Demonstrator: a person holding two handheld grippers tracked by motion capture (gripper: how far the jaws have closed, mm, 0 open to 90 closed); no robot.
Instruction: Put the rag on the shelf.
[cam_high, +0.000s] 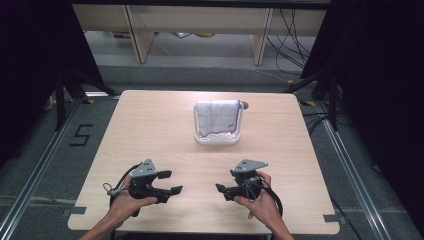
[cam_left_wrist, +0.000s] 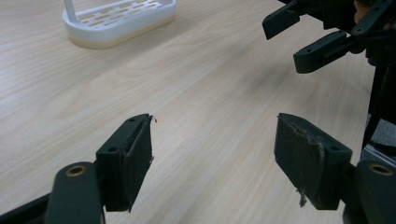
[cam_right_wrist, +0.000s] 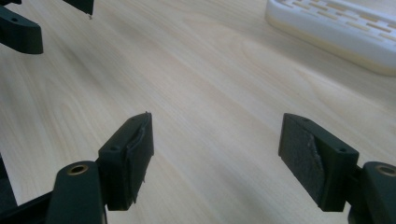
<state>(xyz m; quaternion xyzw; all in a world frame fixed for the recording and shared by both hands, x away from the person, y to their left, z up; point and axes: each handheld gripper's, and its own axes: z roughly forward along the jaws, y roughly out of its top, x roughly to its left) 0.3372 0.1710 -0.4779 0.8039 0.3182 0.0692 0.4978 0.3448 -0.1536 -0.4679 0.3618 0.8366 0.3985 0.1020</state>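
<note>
A white slotted rack stands at the table's far middle, and a white cloth with thin blue lines hangs over its upright frame. My left gripper hovers low near the front left, open, with nothing between its jaws. My right gripper is near the front right, also open and empty. The two point toward each other. In the left gripper view my own gripper faces bare wood, with the rack's base far off and the right gripper at upper right. The right gripper view shows its gripper and the rack's base.
The light wooden table has bare wood between the grippers and the rack. Dark curtains flank both sides. Wooden furniture legs and cables lie beyond the far edge. A floor mark "5" is at left.
</note>
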